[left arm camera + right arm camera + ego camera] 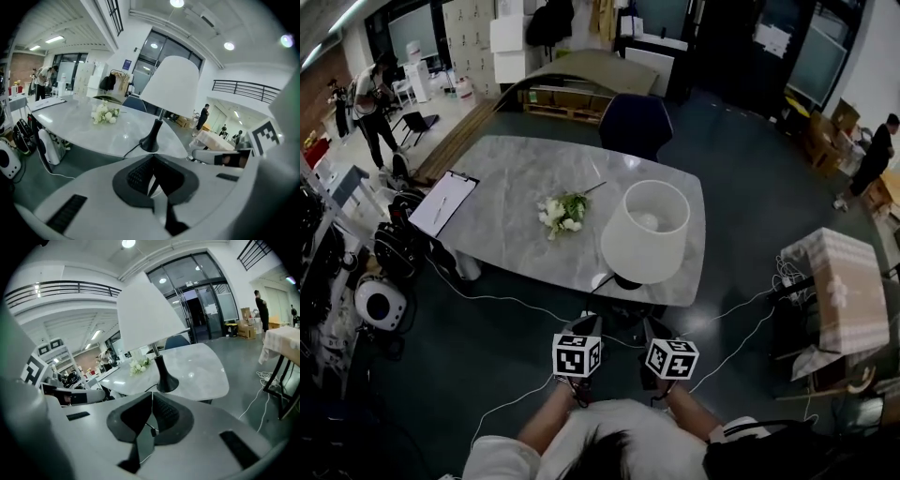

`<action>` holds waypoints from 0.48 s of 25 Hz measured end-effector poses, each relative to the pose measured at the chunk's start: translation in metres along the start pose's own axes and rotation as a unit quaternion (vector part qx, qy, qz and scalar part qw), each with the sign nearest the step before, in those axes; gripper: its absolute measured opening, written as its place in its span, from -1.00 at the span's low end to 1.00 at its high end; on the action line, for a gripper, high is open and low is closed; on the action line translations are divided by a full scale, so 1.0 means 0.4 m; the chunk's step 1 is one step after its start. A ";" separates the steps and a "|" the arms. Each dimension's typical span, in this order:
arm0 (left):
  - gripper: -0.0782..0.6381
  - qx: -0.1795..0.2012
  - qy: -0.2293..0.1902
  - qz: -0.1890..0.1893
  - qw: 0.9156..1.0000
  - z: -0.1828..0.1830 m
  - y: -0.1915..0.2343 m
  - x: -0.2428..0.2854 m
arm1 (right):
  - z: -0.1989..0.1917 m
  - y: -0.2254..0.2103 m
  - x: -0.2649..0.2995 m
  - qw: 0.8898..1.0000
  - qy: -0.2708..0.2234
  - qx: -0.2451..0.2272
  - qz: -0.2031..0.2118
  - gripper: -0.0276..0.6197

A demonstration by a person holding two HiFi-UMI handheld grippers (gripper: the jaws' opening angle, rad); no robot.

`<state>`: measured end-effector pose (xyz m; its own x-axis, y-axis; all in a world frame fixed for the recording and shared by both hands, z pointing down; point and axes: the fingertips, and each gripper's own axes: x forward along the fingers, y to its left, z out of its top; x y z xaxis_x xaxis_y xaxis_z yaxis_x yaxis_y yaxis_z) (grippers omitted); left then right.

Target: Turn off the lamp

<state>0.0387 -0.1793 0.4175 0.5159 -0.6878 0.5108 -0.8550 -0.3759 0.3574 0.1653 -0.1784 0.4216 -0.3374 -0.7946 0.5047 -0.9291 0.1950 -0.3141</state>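
A lamp with a white shade (642, 230) and a black base (626, 280) stands near the front edge of the grey marble table (506, 164). A bulb shows through the top of the shade. The lamp's black cord (592, 291) drops over the table edge. My left gripper (589, 325) and right gripper (650, 330) hang side by side in front of that edge, short of the base and apart from it. In the left gripper view the left gripper (153, 159) is shut and empty, facing the base (150, 143). In the right gripper view the right gripper (152, 397) is shut below the base (166, 383).
White flowers (562, 211) lie mid-table and a clipboard (443, 202) lies at its left end. A dark chair (636, 122) stands behind the table. A cloth-covered side table (839, 281) stands at the right, with cables (741, 328) across the floor. Bags (394, 248) crowd the left.
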 end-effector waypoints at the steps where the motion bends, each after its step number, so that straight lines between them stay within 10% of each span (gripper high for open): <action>1: -0.76 0.005 -0.002 -0.003 1.000 0.010 -0.007 0.004 | 0.010 -0.007 -0.006 1.000 -0.006 0.002 -0.006 -0.90; 12: -0.76 0.038 -0.001 -0.018 0.999 0.048 -0.062 0.040 | 0.044 -0.062 -0.072 0.998 -0.043 0.030 -0.046 -0.90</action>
<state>0.0670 -0.1931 0.4018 0.5465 -0.6741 0.4969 -0.8374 -0.4470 0.3146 0.2008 -0.1706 0.4010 -0.2336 -0.8548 0.4634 -0.9442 0.0856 -0.3182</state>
